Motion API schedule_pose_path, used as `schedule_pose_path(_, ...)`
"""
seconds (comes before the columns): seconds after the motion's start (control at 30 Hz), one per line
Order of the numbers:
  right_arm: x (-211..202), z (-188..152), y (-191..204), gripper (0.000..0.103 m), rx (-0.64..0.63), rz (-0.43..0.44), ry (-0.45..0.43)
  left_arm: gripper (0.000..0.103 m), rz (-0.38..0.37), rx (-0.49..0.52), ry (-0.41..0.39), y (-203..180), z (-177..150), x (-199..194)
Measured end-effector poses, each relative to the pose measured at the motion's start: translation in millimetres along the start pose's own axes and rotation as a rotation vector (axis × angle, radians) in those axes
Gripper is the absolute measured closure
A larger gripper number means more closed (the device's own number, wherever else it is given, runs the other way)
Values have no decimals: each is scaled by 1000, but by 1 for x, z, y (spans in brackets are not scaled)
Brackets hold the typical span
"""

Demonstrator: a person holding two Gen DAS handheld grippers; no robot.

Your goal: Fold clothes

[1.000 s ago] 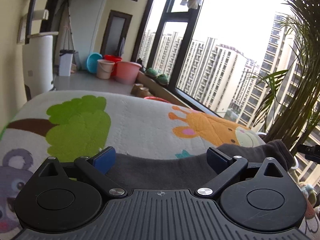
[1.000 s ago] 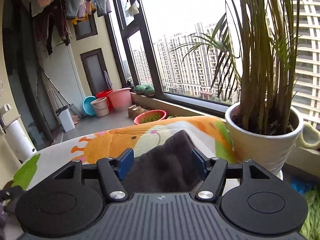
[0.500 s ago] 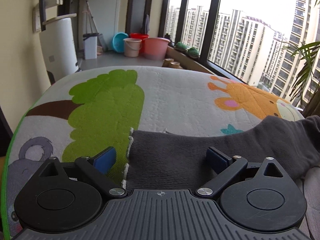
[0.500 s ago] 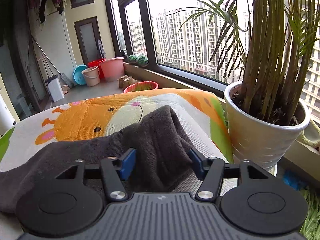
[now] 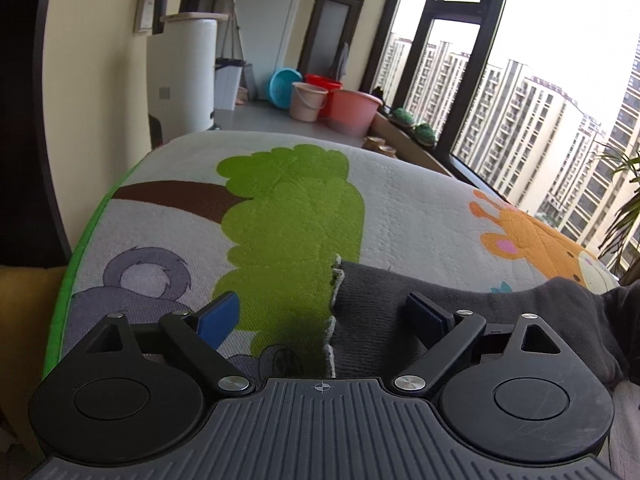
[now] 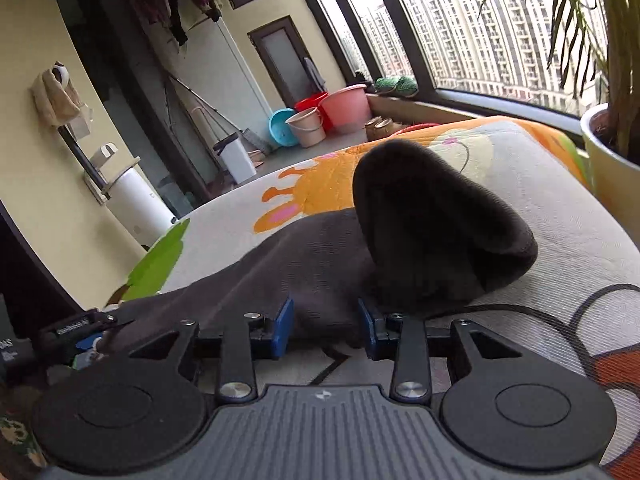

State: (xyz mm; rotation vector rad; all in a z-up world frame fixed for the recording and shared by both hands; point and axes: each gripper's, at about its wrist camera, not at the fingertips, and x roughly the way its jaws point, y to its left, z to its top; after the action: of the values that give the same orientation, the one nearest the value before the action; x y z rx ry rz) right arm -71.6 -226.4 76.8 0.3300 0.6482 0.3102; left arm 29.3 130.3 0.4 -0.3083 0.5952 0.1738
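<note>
Dark grey sock lies flat on the cartoon-printed play mat, its white-trimmed cuff edge ahead of the left gripper, between the two fingers. The left gripper's jaws stand wide apart and hold nothing; the right-hand blue pad sits over the sock fabric, the left-hand one over the mat's green tree print. The right gripper is partly closed, with sock fabric between its pads; whether it grips is not discernible. The toe end bulges up ahead and right of it.
</note>
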Motion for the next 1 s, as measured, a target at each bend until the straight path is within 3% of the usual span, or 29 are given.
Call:
schedule_pose_path(0.1, -2, -9, -26, 72, 82, -84, -31, 7, -1, 1, 5, -1, 1, -1)
schedule_pose_path(0.13, -8, -9, -43, 75, 188, -47, -55, 5, 4, 12, 10, -3, 1, 0)
schedule_pose_path(0.2, -16, -9, -63, 75, 291, -82, -103, 2, 9, 30, 20, -6, 1, 0)
schedule_pose_path(0.3, -20, -15, -89, 75, 448, -10, -136, 0, 7, 41, 28, -8, 1, 1)
schedule_pose_path(0.53, -21, -21, -92, 52, 456, 17, -188, 0, -18, 11, 18, -1, 0, 0)
schedule_pose_path(1.0, -20, -16, -89, 37, 415, 38, -183, 0, -24, 1, 14, 0, -2, 0)
